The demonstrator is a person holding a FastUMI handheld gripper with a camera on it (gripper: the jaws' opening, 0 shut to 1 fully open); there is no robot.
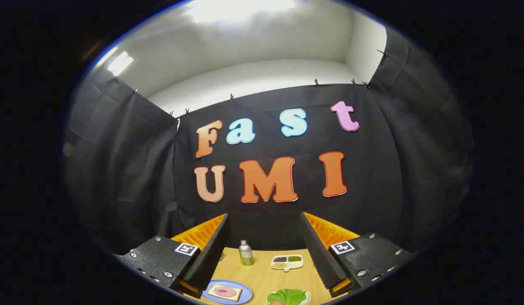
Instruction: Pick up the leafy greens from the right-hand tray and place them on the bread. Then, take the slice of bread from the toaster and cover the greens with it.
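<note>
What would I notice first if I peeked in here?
Probably the tongs, spread wide open with nothing between them, held above a wooden table. Beyond them, near the dark cloth wall, stand a small metal bottle and a divided dish. Closest below are a blue plate holding bread with a pink slice on it, and bright green lettuce beside it.

Parted fingers point(264, 250) — leafy greens point(287, 295) between

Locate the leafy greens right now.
In the gripper view, the leafy greens lie on a white tray on the wooden table, between the open gripper fingers, right of the blue plate with bread.
</note>
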